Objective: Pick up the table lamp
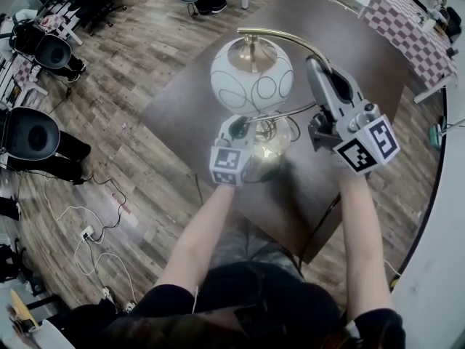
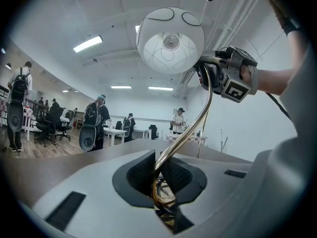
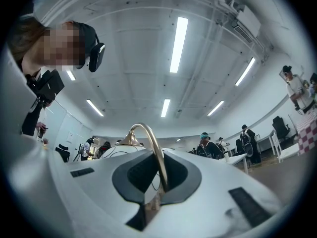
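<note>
The table lamp has a white globe shade with thin ring patterns and a curved brass arm arching over it. Its shiny base shows over the dark table; I cannot tell whether it touches. My left gripper is shut on the lower brass stem, below the shade. In the left gripper view its jaws pinch the stem. My right gripper is shut on the upper arm, which runs up between its jaws. The right gripper also shows beside the shade.
Several people with black round backpacks stand on the wooden floor at left, near office chairs. Cables and a power strip lie on the floor. A checkered table stands at the upper right. A white curved counter edge runs along the right.
</note>
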`<state>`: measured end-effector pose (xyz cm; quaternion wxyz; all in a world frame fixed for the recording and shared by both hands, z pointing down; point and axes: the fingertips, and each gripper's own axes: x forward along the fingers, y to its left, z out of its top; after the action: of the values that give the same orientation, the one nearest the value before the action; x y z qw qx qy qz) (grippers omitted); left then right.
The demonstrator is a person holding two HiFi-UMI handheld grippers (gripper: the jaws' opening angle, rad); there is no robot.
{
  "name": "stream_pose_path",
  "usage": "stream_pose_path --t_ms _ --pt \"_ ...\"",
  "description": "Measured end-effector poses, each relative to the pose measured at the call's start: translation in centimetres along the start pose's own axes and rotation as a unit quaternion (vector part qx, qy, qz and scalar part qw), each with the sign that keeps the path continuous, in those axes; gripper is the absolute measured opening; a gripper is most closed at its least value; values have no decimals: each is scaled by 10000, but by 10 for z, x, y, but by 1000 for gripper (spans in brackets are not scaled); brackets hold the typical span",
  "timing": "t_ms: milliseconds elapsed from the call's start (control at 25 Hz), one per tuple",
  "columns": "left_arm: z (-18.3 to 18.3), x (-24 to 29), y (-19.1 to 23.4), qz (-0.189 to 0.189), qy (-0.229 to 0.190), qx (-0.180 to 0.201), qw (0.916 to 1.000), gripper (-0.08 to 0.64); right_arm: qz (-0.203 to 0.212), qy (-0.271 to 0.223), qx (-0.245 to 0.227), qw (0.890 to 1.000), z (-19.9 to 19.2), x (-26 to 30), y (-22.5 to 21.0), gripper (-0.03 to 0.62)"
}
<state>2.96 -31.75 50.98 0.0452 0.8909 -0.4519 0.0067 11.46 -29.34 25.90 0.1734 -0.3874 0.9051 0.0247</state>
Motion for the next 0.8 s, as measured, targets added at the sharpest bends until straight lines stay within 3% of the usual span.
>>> stream_pose_path --t_ms 800 --pt "48 1 0 59 24 22 10000 46 105 33 40 9999 46 17 6 0"
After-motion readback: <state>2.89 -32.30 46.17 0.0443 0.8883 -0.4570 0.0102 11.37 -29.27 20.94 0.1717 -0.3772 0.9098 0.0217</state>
